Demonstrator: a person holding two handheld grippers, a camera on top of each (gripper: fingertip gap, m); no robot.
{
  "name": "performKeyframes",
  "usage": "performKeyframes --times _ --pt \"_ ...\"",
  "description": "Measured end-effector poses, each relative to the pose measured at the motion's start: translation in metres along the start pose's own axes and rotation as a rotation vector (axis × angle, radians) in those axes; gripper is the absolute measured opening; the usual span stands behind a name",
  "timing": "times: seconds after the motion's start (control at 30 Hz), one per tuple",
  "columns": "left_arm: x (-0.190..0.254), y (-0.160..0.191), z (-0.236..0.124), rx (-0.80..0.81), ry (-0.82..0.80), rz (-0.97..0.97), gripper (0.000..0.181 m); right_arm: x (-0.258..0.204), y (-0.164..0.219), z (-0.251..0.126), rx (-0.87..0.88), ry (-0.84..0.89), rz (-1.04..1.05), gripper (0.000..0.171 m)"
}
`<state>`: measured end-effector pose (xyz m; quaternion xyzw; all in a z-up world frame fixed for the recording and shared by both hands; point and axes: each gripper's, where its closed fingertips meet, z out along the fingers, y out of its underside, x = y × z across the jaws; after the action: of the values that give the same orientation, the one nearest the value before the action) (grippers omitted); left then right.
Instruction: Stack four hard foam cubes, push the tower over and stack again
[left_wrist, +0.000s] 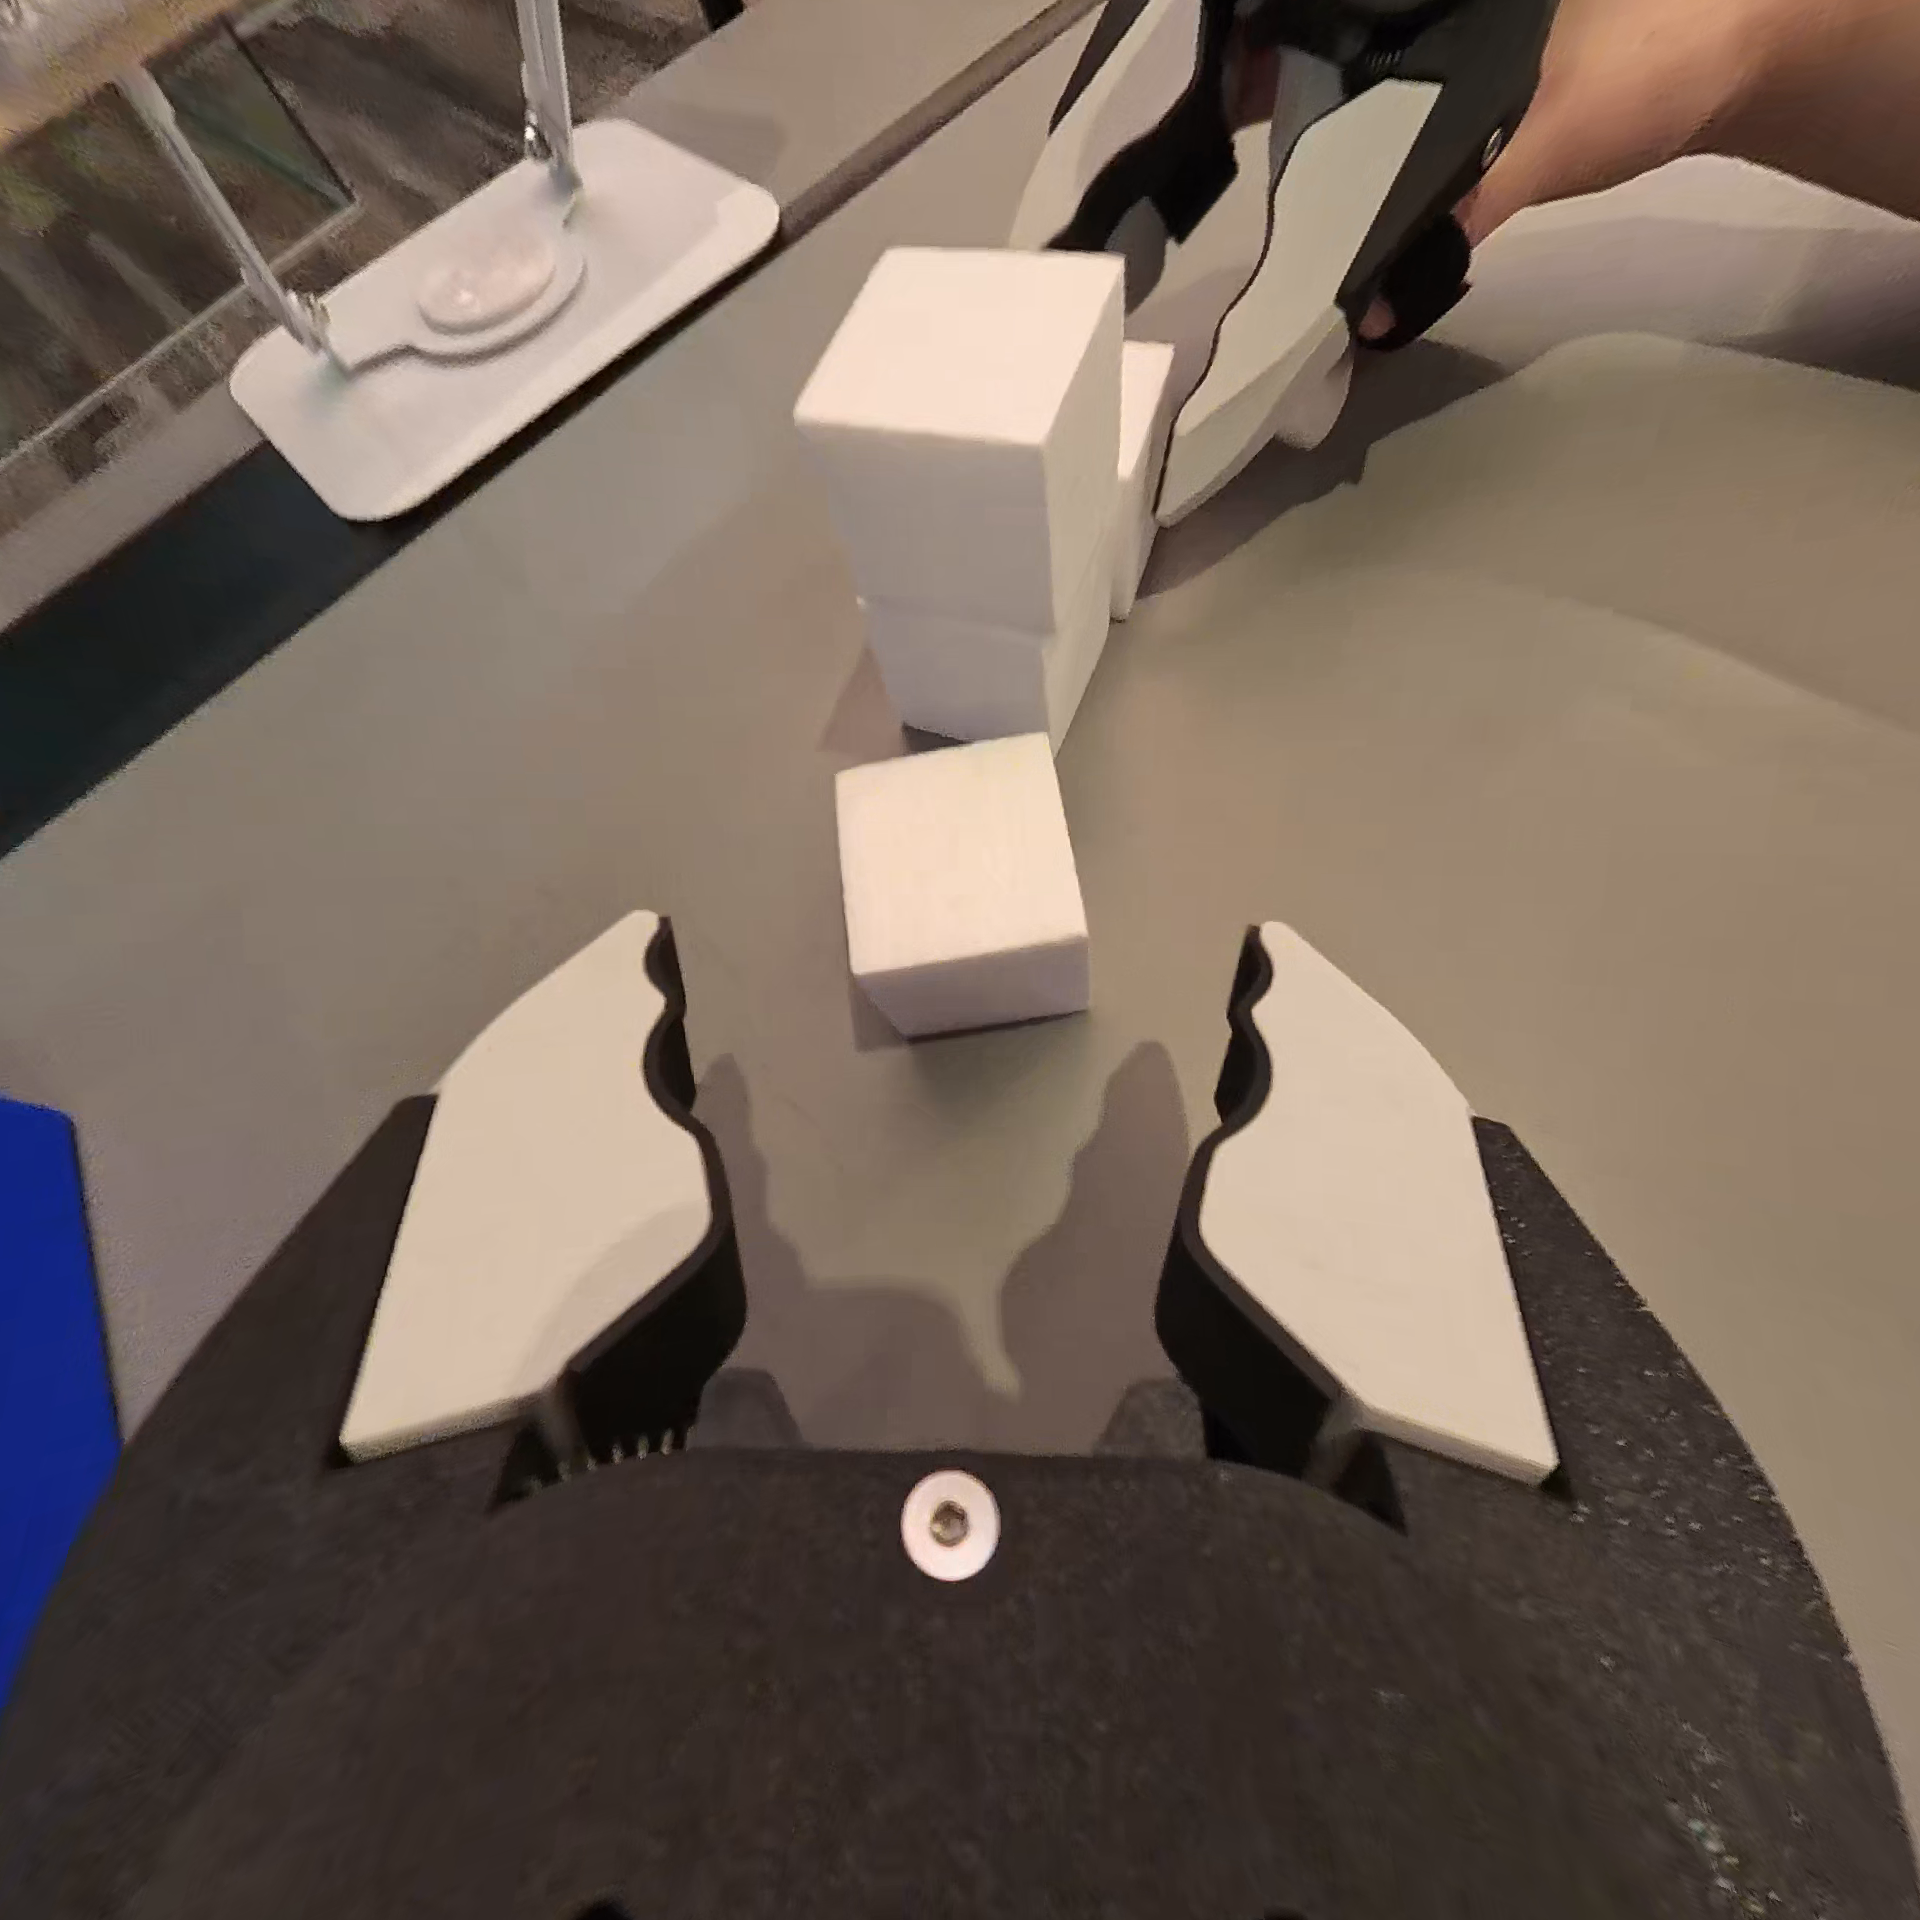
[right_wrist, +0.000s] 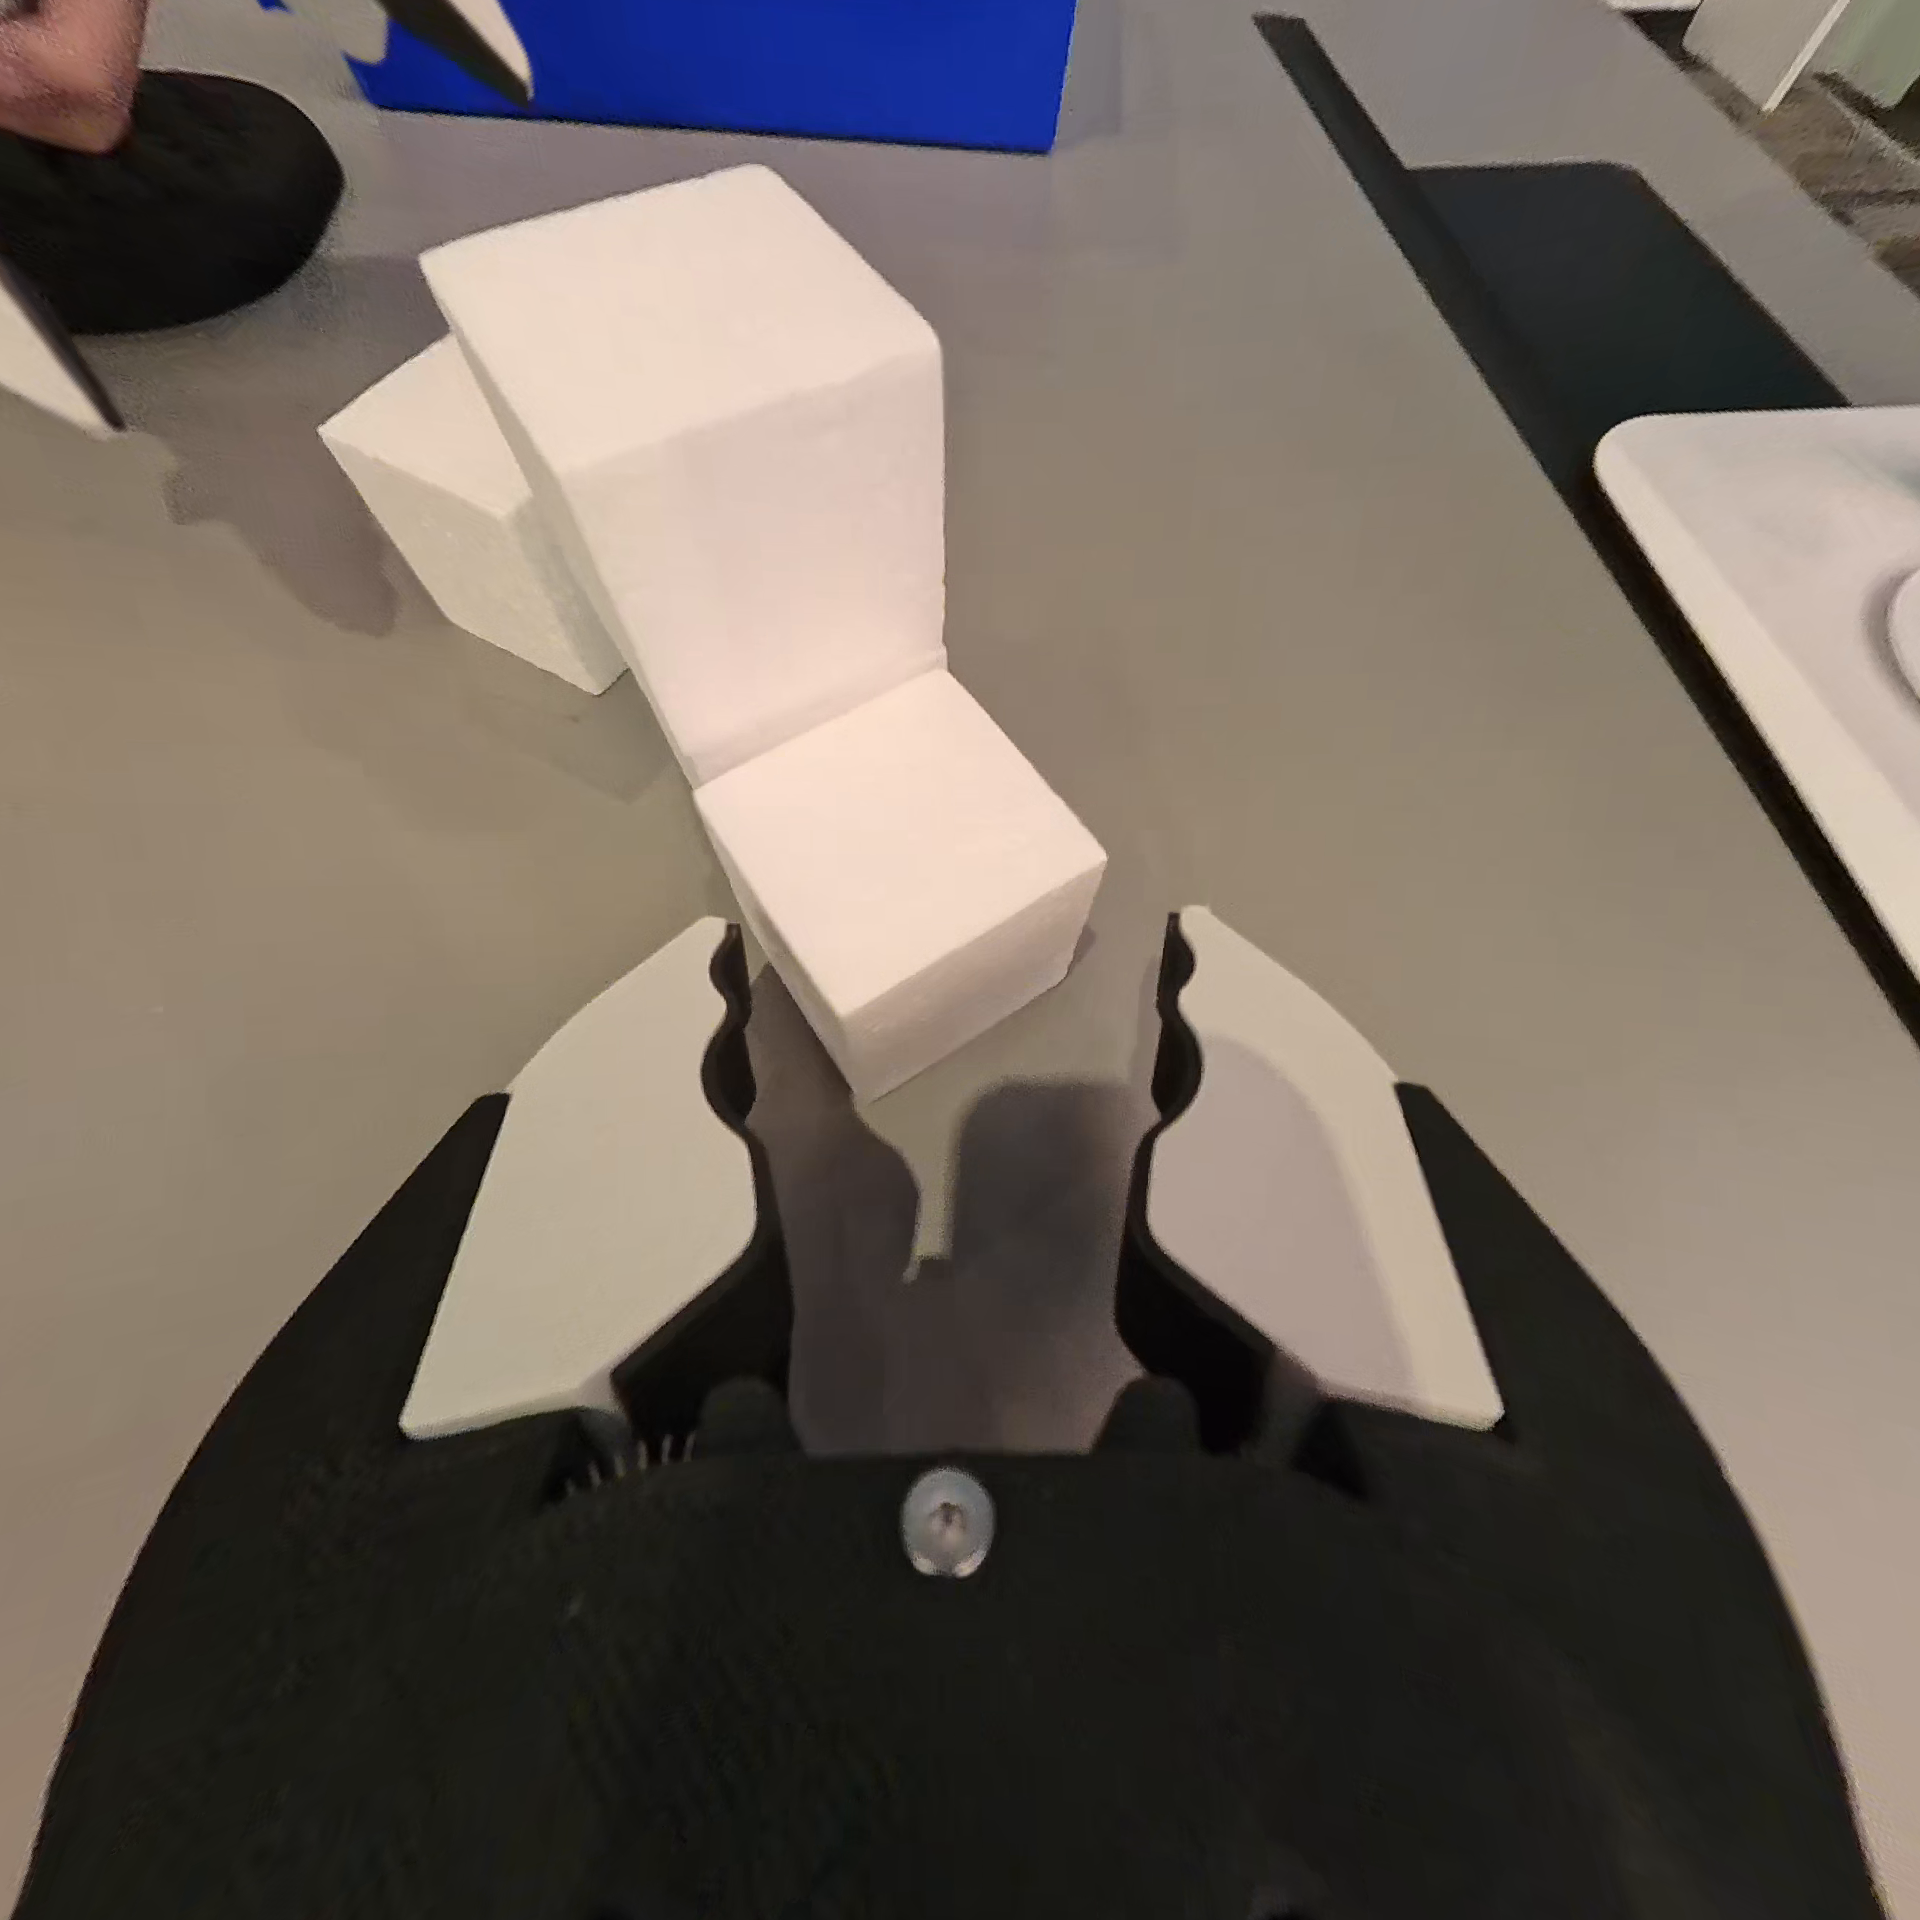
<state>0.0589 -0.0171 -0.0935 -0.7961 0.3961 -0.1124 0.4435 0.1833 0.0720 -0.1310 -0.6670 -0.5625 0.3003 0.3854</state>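
Left wrist view: left tongs (left_wrist: 961, 935) wide open, empty, low over grey counter (left_wrist: 1455, 935). Single foam cube (left_wrist: 961, 883) just ahead; two-cube stack (left_wrist: 971, 499) beyond, fourth cube (left_wrist: 1141, 468) behind it by right tongs.

Right wrist view: right tongs (right_wrist: 951, 925) spread, holding nothing; nearest cube (right_wrist: 894, 883) at tips, touching stack (right_wrist: 717, 468).

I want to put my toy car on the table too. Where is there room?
There is bare grey table on the far side of the cubes from the white stand, and more between that stand and the stack. It is crowded in the middle: the stack, a loose cube on either side, and both open grippers close by.
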Motion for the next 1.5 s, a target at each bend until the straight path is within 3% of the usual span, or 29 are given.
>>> performKeyframes --times 0.17,0.27,0.5,0.57,0.67,0.8,0.93,1.1,1.2,1.5 --pt "0.008 0.010 0.017 -0.062 -0.019 -0.114 0.103 -0.004 -0.002 0.002 0.008 -0.025 0.000 0.061" --pt "0.003 0.017 0.029 -0.129 -0.066 -0.138 0.099 -0.004 -0.002 0.001 0.005 -0.023 0.001 0.061" --pt "0.007 0.025 0.050 -0.200 -0.054 -0.137 0.079 0.003 0.009 -0.016 -0.013 -0.018 0.019 0.061" --pt "0.002 0.026 0.051 -0.205 -0.091 -0.116 0.066 0.009 0.013 -0.023 -0.015 -0.010 0.039 0.061" --pt "0.000 0.026 0.050 -0.200 -0.101 -0.114 0.063 0.017 0.013 -0.036 0.015 0.005 0.080 0.060" --pt "-0.001 0.027 0.042 -0.181 -0.103 -0.125 0.063 0.029 -0.019 -0.062 0.149 0.060 0.135 0.061" --pt "-0.003 0.025 0.036 -0.130 -0.096 -0.193 0.063 0.019 -0.089 -0.085 0.348 0.068 0.202 0.060" --pt "-0.004 0.017 0.025 -0.091 -0.070 -0.217 0.063 -0.020 -0.131 -0.061 0.275 0.079 0.062 0.061" --pt "-0.007 0.018 0.021 -0.093 -0.084 -0.221 0.063 -0.027 -0.129 -0.043 0.168 0.084 -0.041 0.061" --pt "-0.002 0.017 0.018 -0.104 -0.083 -0.193 0.063 -0.030 -0.122 -0.025 0.103 0.027 -0.035 0.061"
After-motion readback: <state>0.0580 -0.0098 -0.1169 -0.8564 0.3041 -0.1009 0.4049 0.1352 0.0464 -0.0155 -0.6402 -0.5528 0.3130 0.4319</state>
